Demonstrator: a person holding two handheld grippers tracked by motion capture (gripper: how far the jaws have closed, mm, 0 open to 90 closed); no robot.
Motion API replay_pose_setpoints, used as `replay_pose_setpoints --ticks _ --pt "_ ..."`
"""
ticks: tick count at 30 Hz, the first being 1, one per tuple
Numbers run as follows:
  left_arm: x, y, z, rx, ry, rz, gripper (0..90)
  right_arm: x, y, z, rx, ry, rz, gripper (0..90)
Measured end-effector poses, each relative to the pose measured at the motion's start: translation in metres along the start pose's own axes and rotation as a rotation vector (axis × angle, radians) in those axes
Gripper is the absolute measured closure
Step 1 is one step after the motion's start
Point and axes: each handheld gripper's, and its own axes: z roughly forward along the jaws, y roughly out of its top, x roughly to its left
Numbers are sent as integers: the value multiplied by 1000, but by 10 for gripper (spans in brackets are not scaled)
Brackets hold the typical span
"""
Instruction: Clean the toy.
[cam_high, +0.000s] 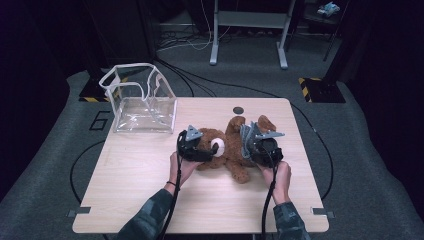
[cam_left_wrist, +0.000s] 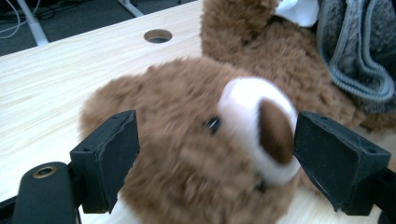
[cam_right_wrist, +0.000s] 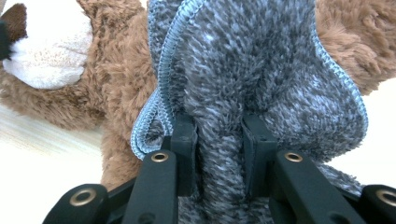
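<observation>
Seemingly mid-way through working a grey garment on a teddy bear (cam_high: 230, 150).

From the high view: lies on its back at the middle of the desk (cam_high: 150, 195), head toward the left claw (cam_high: 212, 149), body under the right claw (cam_high: 248, 141). Stands well apart at the far left corner: a clear plastic bag (cam_high: 142, 102), mouth up.

From the left gripper view: jaws spread wide, one on each side of the bear's head (cam_left_wrist: 187, 154), the nearer one just at the white muzzle (cam_left_wrist: 252, 100), not squeezing.

From the right gripper view: jaws pinched tight on a fold of the grey garment (cam_right_wrist: 252, 60), brown fur right behind it.

Next, probably: close the left claw on the head to pin the bear, then draw the fabric along the body with the right. Calls for a firm anchor, else drags the whole toy across the desk.
</observation>
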Motion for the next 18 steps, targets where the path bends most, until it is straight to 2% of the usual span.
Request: replay_pose_setpoints --ticks 2,6,7,10,12,13,14,17,18 --pt "6 -6 -6 13 25 4 136 0 0 1 1 -7 -2 705" --pt "25 -26 -14 45 54 -25 115 0 0 3 7 -10 -9 704" --pt "33 -37 -16 62 73 -37 115 0 0 3 7 -10 -9 704" --pt "43 -53 -17 94 86 -55 109 2 3 0 23 -20 -16 706" --pt "49 -61 -16 125 77 -70 106 5 4 -2 9 -24 -30 705" --pt "51 -66 -15 139 83 -65 101 6 5 -4 -5 -23 -37 703" --pt "52 -69 -14 141 104 -53 107 7 7 -8 -20 -16 -42 697" --pt "54 -76 -13 154 104 -53 112 12 14 -14 -51 17 -57 697" --pt "56 -77 -12 176 98 -46 112 15 18 -16 -62 27 -61 698"
